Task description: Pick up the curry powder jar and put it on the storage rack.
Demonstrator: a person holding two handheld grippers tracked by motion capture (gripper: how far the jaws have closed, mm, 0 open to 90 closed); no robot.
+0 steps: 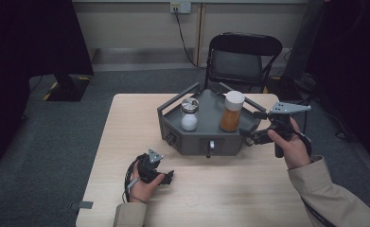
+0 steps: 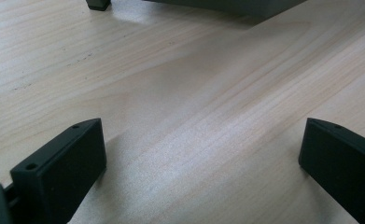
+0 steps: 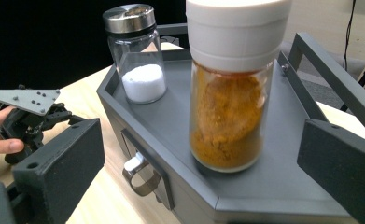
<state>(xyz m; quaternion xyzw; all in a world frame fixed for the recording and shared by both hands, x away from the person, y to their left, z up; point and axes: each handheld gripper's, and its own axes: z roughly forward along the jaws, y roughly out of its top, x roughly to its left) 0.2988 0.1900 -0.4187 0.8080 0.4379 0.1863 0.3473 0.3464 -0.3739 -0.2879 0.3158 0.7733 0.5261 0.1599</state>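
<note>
1. The orange spice jar (image 3: 231, 93), clear glass with a white cap, stands upright on the grey tray (image 3: 171, 112).
2. My right gripper (image 1: 254, 137) gapes released before that jar.
3. My left gripper (image 1: 168, 177) rests released, well apart from it.

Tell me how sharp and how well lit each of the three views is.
High view: dim, soft, dark corners; tray readable. Left gripper view: bright, even light on the table, with the jaws casting soft shadows. Right gripper view: the spice jar is sharp, glare on the salt shaker lid, background black.
</note>
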